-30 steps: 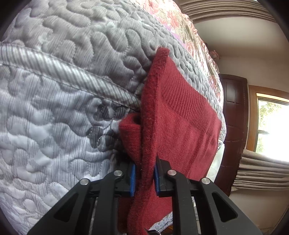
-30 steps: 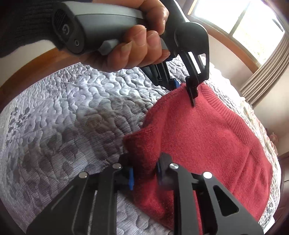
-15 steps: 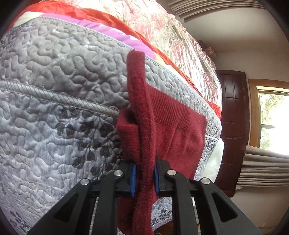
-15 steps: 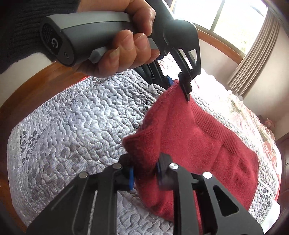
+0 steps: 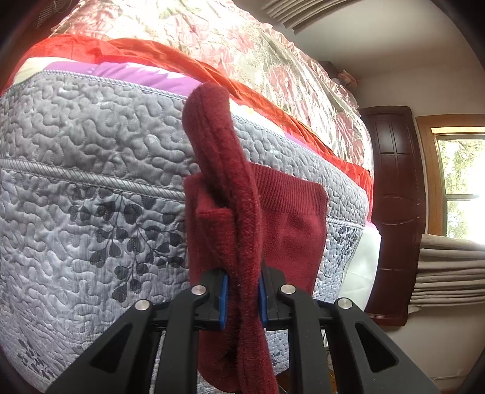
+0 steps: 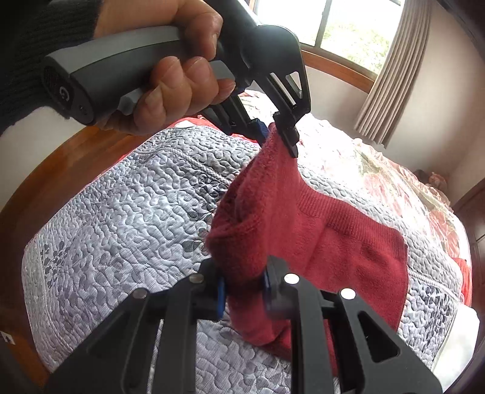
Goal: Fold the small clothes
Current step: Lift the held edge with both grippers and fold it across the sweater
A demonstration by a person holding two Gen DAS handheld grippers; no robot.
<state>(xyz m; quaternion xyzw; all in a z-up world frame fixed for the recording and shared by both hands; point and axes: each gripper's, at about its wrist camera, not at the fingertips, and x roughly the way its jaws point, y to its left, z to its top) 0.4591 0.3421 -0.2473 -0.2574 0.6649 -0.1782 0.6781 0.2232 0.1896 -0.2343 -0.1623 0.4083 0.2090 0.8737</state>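
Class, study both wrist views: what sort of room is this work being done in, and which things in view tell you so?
Most likely a bedroom: a bed under a grey quilted cover, a floral bedspread further along, and a curtained window.

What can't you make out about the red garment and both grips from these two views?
- Red garment: its type; bunched folds hide its shape in both views.
- Left gripper: the pinched part, hidden by the fabric edge, left view.
- Right gripper: the garment's lower end, hidden behind its fingers, right view.
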